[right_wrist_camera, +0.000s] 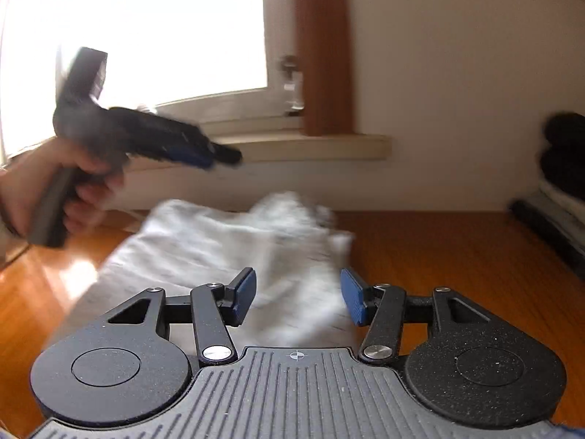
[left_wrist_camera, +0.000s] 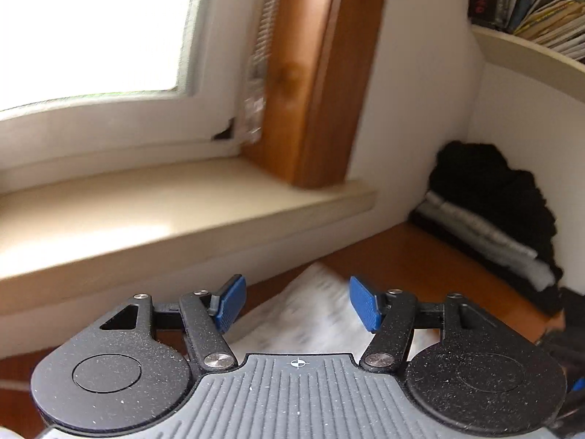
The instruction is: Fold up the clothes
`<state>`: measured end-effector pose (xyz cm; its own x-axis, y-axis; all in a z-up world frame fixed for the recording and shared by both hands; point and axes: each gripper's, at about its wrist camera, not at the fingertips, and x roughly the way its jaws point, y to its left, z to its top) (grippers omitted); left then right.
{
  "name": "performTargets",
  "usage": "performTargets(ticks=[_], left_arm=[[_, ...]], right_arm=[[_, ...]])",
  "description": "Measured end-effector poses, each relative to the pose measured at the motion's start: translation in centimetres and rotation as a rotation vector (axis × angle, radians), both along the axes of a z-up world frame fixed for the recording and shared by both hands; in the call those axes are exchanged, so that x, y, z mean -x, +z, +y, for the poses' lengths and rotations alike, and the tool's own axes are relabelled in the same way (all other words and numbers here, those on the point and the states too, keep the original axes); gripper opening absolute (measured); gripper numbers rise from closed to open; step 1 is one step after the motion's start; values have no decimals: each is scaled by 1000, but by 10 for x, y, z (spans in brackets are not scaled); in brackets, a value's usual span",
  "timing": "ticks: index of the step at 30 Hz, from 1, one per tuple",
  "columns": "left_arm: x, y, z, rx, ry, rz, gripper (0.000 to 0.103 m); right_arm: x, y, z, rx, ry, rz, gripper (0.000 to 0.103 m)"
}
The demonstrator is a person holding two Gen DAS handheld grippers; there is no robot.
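A pale grey-white garment (right_wrist_camera: pixel 234 248) lies spread on the wooden table (right_wrist_camera: pixel 438 256), blurred by motion. My right gripper (right_wrist_camera: pixel 298 294) hangs open just above its near edge, with nothing between the blue pads (right_wrist_camera: pixel 245 294). In the left wrist view my left gripper (left_wrist_camera: pixel 298 303) is also open and raised, with a corner of the same garment (left_wrist_camera: pixel 310 311) showing below it. The right wrist view shows the left gripper (right_wrist_camera: pixel 223 155) held in a hand (right_wrist_camera: pixel 55 183) above the garment's far left part, seen side-on.
A stack of folded dark and grey clothes (left_wrist_camera: pixel 490 219) sits against the wall at the right. A cream window sill (left_wrist_camera: pixel 164 212) and a wooden frame (left_wrist_camera: pixel 314 84) run along the back. A shelf with books (left_wrist_camera: pixel 533 7) hangs above the stack.
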<state>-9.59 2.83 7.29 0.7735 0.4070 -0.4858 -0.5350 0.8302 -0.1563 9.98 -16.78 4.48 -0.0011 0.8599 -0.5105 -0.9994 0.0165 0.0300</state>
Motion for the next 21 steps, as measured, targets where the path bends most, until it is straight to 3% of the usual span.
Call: performTargets(ticks=[4, 7, 12, 21], left_arm=[[13, -15, 12, -33, 3, 37, 67], [9, -16, 22, -28, -47, 38, 67], [-9, -10, 31, -44, -165, 45, 67], [-74, -13, 15, -44, -365, 84, 68]], right_arm=[[13, -3, 11, 22, 34, -16, 52], [23, -5, 20, 39, 60, -28, 48], [-8, -6, 13, 83, 23, -46, 38], [-71, -7, 9, 139, -76, -102, 37]])
